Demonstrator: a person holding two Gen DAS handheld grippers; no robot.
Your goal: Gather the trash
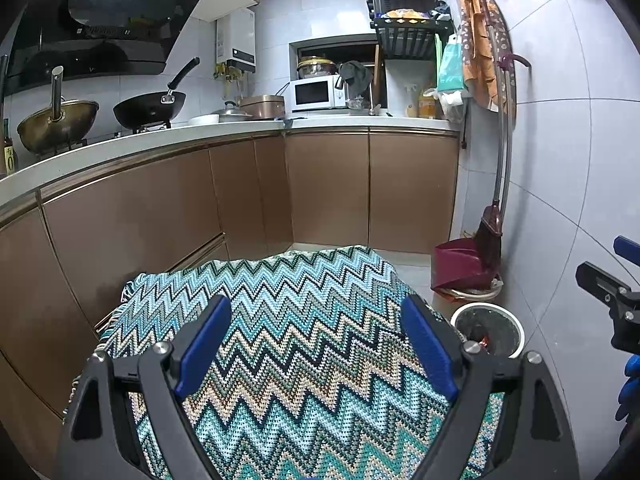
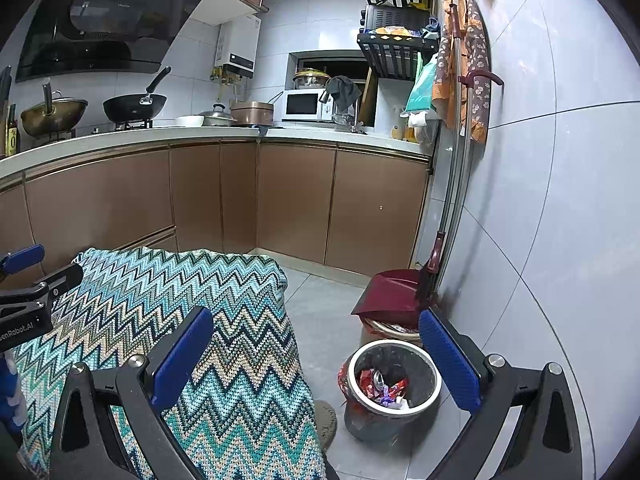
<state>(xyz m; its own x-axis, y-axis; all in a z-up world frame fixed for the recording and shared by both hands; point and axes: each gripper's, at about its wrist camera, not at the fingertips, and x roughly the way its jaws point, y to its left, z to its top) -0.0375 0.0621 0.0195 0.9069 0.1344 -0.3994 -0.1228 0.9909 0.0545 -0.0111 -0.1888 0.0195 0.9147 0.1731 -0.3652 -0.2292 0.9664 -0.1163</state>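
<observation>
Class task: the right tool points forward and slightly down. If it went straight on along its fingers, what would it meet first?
Probably bare floor tiles between the zigzag cloth and the trash bin; the right tool is open and empty. Depth is unclear.

Left wrist: looks forward and slightly down, close over the zigzag cloth (image 1: pixel 304 344), facing the kitchen corner.
Right wrist: alongside, further right, above the trash bin (image 2: pixel 394 384).
Shared: cloth, bin, cabinets (image 1: pixel 328 188), dustpan (image 2: pixel 390 294).

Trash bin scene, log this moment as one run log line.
left gripper: open, empty, over blanket | right gripper: open, empty | trash bin: on floor, holds wrappers | blanket: no trash visible
</observation>
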